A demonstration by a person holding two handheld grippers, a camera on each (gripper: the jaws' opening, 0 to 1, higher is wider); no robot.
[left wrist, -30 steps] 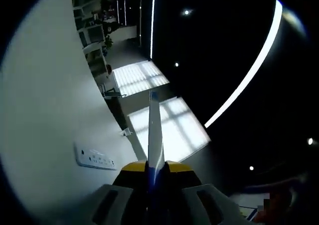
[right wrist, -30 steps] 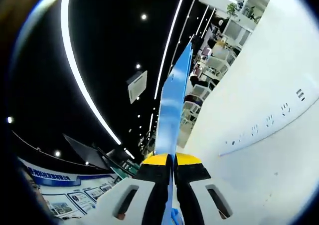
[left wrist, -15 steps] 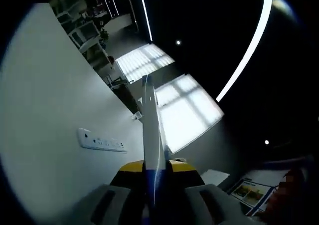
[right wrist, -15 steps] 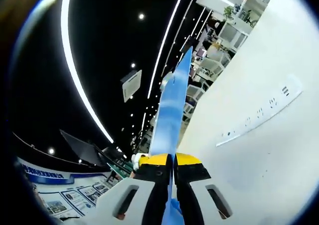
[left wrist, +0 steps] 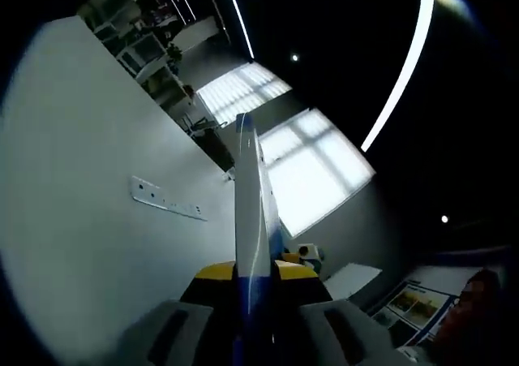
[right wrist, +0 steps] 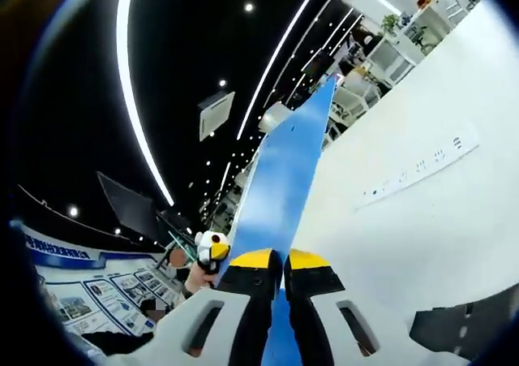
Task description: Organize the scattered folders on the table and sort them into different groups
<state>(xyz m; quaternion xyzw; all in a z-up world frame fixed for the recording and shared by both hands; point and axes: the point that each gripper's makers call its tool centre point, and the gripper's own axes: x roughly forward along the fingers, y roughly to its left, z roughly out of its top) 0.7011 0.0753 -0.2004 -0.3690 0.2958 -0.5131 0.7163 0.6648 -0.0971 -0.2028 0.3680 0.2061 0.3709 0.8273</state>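
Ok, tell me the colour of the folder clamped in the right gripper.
Blue. The folder shows best in the right gripper view, running up from between the right gripper's yellow-tipped jaws.

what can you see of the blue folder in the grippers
The thin, flat blue folder looks like smooth, stiff plastic or card. In the right gripper view its broad blue face runs up from the right gripper, whose yellow-tipped fingers are shut on its lower edge. In the left gripper view it shows edge-on as a narrow pale-and-blue strip, pinched by the left gripper. It is held up against the white table surface and the dark ceiling.
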